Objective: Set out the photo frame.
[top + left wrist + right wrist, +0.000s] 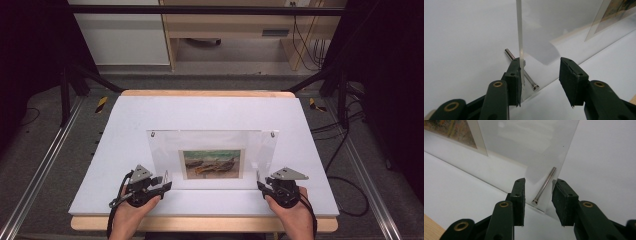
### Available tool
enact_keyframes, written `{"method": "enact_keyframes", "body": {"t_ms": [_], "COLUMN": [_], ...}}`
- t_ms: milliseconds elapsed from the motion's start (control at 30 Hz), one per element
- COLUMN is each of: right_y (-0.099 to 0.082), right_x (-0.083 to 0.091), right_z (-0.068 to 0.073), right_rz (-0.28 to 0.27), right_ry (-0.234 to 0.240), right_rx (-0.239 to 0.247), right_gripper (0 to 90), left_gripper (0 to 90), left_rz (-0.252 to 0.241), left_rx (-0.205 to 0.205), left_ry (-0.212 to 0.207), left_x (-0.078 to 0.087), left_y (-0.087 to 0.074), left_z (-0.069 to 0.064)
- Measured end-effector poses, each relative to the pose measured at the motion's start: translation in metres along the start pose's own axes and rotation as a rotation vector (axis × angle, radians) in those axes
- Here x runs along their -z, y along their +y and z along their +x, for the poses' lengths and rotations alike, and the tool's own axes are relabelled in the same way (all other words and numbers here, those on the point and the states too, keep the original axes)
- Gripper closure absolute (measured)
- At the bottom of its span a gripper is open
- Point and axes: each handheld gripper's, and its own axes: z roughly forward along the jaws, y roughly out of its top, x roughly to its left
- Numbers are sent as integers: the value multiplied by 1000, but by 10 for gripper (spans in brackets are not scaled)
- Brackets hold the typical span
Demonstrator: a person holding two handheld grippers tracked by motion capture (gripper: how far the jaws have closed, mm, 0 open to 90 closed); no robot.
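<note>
A clear acrylic picture frame [212,145] stands upright on the white board [115,150], holding a small painting of boats [212,164]. My left gripper [165,183] sits at the frame's lower left corner and my right gripper [259,183] at its lower right. In the left gripper view the left gripper [540,72] is open: the panel's edge [519,30] runs down beside one jaw, the other stands well apart, and a metal pin [509,53] passes through the panel. In the right gripper view the right gripper [539,192] is open, straddling another metal pin [546,182] at the panel's corner [529,145].
The white board lies on a wooden tabletop [200,224] whose edge shows at front and back. Metal rails [40,170] run along both sides, with black stand legs and cables [345,150] on the grey floor. A cabinet [120,35] stands beyond the table.
</note>
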Motion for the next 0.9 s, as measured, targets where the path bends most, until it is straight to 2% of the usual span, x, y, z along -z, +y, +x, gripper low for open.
{"method": "enact_keyframes", "body": {"t_ms": [233, 300, 367, 433, 533, 600, 767, 900], "right_y": [0, 0, -1, 0, 1, 1, 3, 3], "right_x": [-1, -1, -2, 0, 2, 4, 10, 13], "right_z": [1, 2, 4, 7, 10, 13, 15, 15], "right_rz": [3, 2, -2, -21, -66, -90, -142, -174], "right_ry": [2, 5, 4, 0, -10, -28, -69, -86], "right_rx": [6, 14, 15, 31, 77, 90, 112, 118], "right_gripper": [596, 556, 472, 381, 276, 211, 112, 97], "left_gripper": [530, 529, 521, 461, 353, 282, 172, 114], "left_rz": [-2, -1, -4, -14, -29, -43, -99, -127], "left_rx": [-9, -13, -11, 1, -14, -27, -76, -90], "left_ry": [8, 9, 5, -9, -7, 1, 28, 29], "left_x": [0, 0, -1, -2, -2, -2, 3, 5], "left_y": [0, 0, 0, 0, 2, 3, 8, 10], "left_z": [-1, -1, -1, -2, -5, -7, -11, -12]}}
